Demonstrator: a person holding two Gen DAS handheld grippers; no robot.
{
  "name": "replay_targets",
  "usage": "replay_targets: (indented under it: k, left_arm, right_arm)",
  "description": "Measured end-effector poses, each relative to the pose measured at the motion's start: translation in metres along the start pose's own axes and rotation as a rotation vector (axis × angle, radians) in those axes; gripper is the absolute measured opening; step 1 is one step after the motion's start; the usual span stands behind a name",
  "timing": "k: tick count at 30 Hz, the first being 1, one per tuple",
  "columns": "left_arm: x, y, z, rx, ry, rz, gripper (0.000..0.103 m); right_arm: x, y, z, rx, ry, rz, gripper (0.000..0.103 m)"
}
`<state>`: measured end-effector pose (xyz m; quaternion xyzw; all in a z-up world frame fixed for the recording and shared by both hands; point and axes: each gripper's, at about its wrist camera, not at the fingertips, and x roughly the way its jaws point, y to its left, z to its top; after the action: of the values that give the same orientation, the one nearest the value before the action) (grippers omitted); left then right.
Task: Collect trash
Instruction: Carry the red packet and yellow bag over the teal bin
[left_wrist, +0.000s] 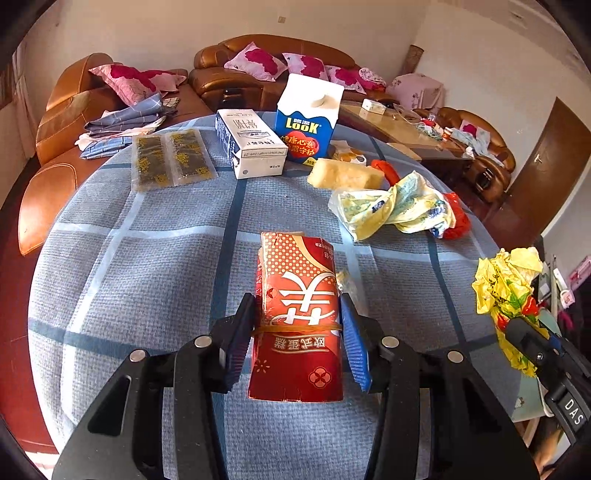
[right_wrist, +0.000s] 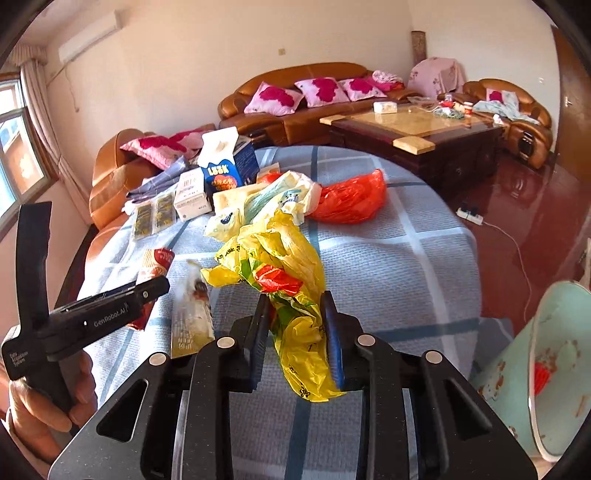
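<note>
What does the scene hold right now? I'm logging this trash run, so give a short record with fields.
surface: table with blue checked cloth
left hand-held gripper: shut on red packet
right hand-held gripper: shut on yellow bag
left on table: blue carton, white box, orange bag, pale bag
bin: pale green, beside the table

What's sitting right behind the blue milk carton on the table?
From the left wrist view, the blue milk carton blocks what lies directly behind it. Past it only the brown sofa with pink pillows shows. Anything on the table behind it is covered.
</note>
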<state>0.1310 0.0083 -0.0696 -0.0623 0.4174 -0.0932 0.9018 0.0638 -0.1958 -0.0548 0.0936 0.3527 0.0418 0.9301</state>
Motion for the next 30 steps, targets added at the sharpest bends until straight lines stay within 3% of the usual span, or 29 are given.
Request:
replay_targets:
  k: [30]
  left_arm:
    - [-0.070, -0.140, -0.042, 0.215, -0.065, -0.148, 0.046]
  right_arm:
    - [-0.129, -0.087, -0.025, 0.126, -0.149, -0.071, 0.028]
